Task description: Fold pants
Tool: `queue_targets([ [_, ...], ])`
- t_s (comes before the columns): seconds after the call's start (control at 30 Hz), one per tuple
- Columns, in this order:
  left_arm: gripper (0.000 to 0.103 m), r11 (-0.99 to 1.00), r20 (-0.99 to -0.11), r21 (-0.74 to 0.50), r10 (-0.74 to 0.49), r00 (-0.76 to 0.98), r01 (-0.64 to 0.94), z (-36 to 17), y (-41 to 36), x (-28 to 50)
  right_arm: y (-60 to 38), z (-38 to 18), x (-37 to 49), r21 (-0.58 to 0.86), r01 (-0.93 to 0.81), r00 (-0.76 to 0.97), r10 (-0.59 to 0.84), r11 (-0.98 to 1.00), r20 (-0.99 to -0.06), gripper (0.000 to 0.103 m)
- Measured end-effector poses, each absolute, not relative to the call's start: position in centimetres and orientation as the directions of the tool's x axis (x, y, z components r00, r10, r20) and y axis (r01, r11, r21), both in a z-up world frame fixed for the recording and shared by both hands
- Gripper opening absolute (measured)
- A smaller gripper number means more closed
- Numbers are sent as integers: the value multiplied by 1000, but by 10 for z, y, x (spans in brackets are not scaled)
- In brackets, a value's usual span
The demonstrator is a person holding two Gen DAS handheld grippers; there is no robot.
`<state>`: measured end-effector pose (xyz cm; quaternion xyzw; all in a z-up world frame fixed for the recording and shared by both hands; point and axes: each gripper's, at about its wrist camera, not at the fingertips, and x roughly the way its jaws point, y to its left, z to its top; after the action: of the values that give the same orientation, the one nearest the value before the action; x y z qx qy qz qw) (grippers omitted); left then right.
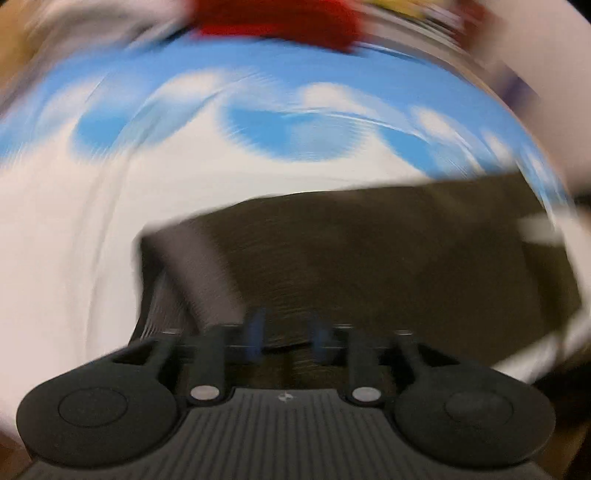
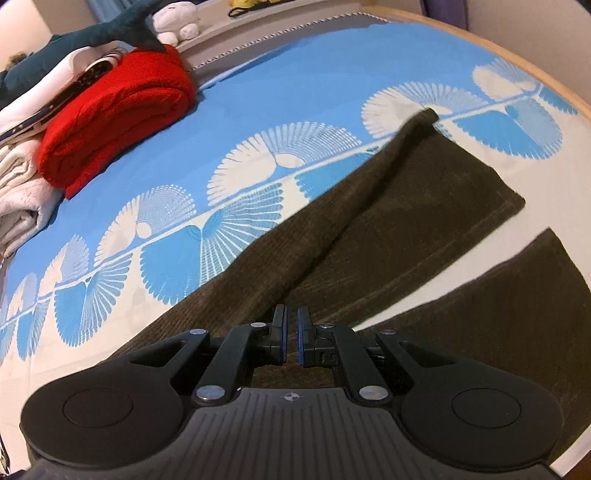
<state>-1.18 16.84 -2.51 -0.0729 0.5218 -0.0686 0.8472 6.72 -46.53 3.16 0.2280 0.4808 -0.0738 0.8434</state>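
Dark olive-brown corduroy pants (image 2: 373, 229) lie on a blue and white patterned bedspread (image 2: 280, 96). In the right wrist view two legs spread apart toward the right, one with a raised fold along it. My right gripper (image 2: 291, 332) is just above the cloth where the legs meet, its blue pads nearly together with a thin gap and nothing seen between them. The left wrist view is heavily motion-blurred. There the pants (image 1: 369, 258) fill the middle and my left gripper (image 1: 288, 336) is open over their near edge.
A folded red blanket (image 2: 118, 114) sits at the back left on the bed, beside a pile of white and grey cloth (image 2: 22, 192). A dark plush shark (image 2: 110, 26) and a white plush toy (image 2: 177, 18) lie behind. The wooden bed edge (image 2: 535, 70) curves at right.
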Motion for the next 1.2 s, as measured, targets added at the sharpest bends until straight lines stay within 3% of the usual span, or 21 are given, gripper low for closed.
queue_targets([
  [0.13,46,900,-905,-357,-267,332,-249,-60,210,4,-477,26,67,348,392,533,98,852,-841,6],
  [0.23,62,857,-907,-399,-317,278,-325,-83,210,14,-483,24,68,380,416,548,106,826,-830,6],
  [0.43,62,825,-904,-411,-314,290,-389,-102,207,36,-499,14,78,444,460,575,123,769,-809,6],
  [0.47,62,829,-909,-399,-302,287,-393,-102,207,39,-502,11,80,454,470,579,125,757,-806,6],
  [0.6,32,906,-940,-263,-164,300,-331,-92,202,46,-514,-6,95,484,490,581,142,725,-801,6],
  [0.67,29,934,-926,-215,-103,364,-284,-79,198,46,-518,-17,103,499,512,575,153,699,-803,6],
  [0.8,28,965,-878,-143,-21,479,-220,-57,192,43,-525,-44,122,539,550,579,174,638,-797,8],
  [0.9,28,954,-875,-178,-41,481,-242,-54,199,42,-526,-64,140,534,563,572,170,631,-803,13],
  [0.97,28,944,-877,-203,-57,478,-259,-54,204,42,-527,-78,150,524,575,560,165,628,-812,22],
  [1.2,27,943,-868,-213,-62,493,-255,-48,203,47,-529,-102,166,534,593,551,179,604,-815,22],
])
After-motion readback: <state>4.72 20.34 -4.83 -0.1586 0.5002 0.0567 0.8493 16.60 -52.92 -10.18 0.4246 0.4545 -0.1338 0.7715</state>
